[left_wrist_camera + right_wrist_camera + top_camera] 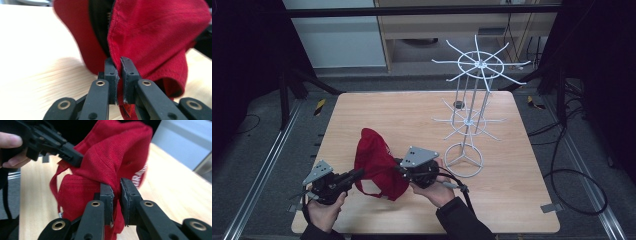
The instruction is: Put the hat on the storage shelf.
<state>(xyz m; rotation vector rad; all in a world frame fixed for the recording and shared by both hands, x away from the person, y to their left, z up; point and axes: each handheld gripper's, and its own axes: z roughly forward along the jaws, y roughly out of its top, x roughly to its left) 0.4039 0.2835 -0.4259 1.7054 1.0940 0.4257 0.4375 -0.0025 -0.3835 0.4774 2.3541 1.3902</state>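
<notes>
A red cap (374,160) with white lettering is held up over the front of the wooden table (512,200), between both grippers. My left gripper (357,175) pinches the cap's edge from the left; in the left gripper view (118,75) its jaws are shut on a fold of red cloth (155,37). On the cap's right side my right gripper (401,169) grips it, jaws shut on the fabric (116,192) in the right gripper view. That view has the red cap (115,152) and the left gripper (75,158) biting its far edge.
A white wire display stand (469,115) with two tiers of radiating hooks rises on the right half of the table, its ring base (463,160) close to my right hand. A small dark object (457,104) lies behind the stand. Metal rails run along both table sides.
</notes>
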